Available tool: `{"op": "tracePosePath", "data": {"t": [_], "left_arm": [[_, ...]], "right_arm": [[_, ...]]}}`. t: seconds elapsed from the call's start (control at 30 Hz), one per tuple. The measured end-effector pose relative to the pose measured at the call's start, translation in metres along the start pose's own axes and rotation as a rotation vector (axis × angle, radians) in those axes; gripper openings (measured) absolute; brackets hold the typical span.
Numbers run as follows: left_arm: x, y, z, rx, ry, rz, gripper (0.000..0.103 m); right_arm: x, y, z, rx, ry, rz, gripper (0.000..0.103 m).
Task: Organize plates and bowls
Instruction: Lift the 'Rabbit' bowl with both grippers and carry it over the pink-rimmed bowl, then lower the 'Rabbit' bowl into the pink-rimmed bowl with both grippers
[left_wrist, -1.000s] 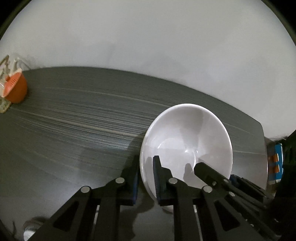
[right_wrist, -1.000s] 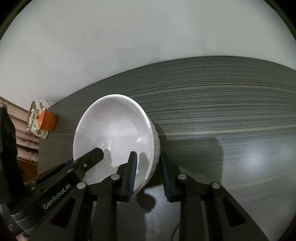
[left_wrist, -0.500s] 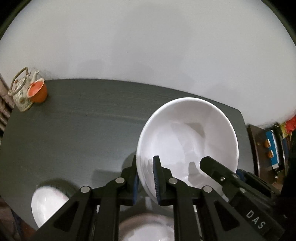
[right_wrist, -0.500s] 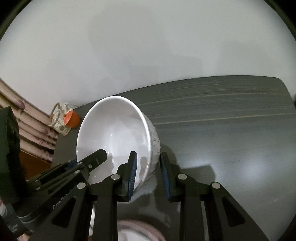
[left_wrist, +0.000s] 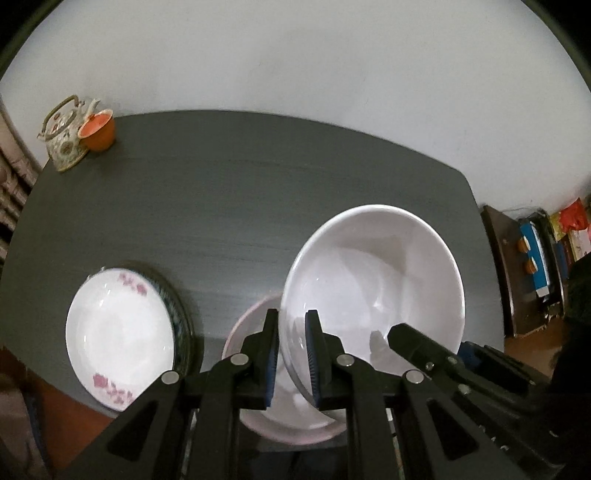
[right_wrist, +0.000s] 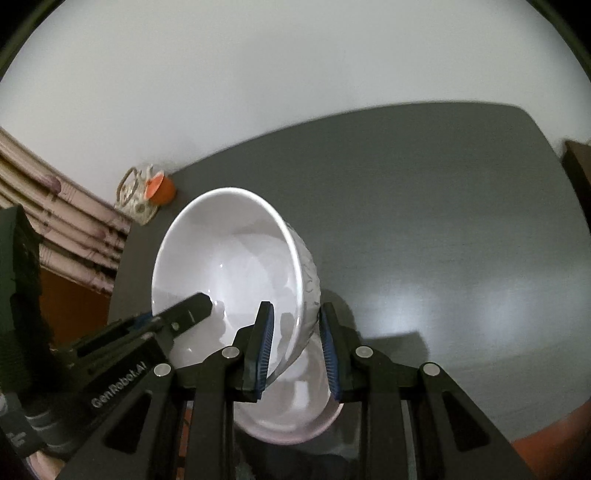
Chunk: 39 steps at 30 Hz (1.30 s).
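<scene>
A large white bowl (left_wrist: 373, 280) hangs above the dark table, held by both grippers at opposite sides of its rim. My left gripper (left_wrist: 291, 354) is shut on its left rim, one finger inside and one outside. My right gripper (right_wrist: 295, 350) is shut on the bowl's (right_wrist: 229, 258) right wall in the same way. Directly beneath it sits a pink-rimmed bowl (left_wrist: 258, 417), also seen below in the right wrist view as the lower bowl (right_wrist: 295, 417). A white plate with pink flowers (left_wrist: 118, 332) lies on a darker-rimmed plate at the table's near left.
A patterned teapot (left_wrist: 62, 136) and an orange cup (left_wrist: 98, 131) stand at the far left corner of the grey table (left_wrist: 258, 184). A low shelf with coloured items (left_wrist: 535, 258) stands beyond the table's right edge. A white wall is behind.
Both grippers carried the white bowl up and back toward the table's near edge. The flowered plate and the pink-rimmed bowl came into view beneath and beside it.
</scene>
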<state>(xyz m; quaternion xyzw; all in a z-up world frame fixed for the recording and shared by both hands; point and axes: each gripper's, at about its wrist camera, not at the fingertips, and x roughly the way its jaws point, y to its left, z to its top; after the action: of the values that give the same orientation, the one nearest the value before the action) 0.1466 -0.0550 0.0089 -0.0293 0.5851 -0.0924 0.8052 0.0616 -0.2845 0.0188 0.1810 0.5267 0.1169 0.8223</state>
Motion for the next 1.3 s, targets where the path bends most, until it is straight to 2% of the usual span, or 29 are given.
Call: {"op": "tracePosePath", "data": {"t": [0.1, 0.27, 0.53, 0.83, 1.3], "left_arm": [[-0.009, 0.003, -0.014, -0.016, 0.016, -0.001, 0.014], [0.001, 0.007, -0.032, -0.035, 0.048, 0.001, 0.014], [0.008, 0.008, -0.046, -0.037, 0.065, 0.013, 0.014], [0.023, 0.008, -0.051, -0.043, 0.093, 0.018, 0.014], [0.023, 0.005, -0.049, -0.043, 0.096, 0.024, 0.014]], "right_arm": [[0.008, 0.007, -0.017, -0.008, 0.028, -0.003, 0.024], [0.018, 0.012, -0.042, -0.01, 0.07, 0.002, 0.024], [0.025, 0.013, -0.058, 0.008, 0.095, -0.003, 0.025], [0.035, 0.01, -0.063, 0.033, 0.115, -0.018, 0.025], [0.049, 0.015, -0.065, 0.041, 0.122, -0.038, 0.026]]}}
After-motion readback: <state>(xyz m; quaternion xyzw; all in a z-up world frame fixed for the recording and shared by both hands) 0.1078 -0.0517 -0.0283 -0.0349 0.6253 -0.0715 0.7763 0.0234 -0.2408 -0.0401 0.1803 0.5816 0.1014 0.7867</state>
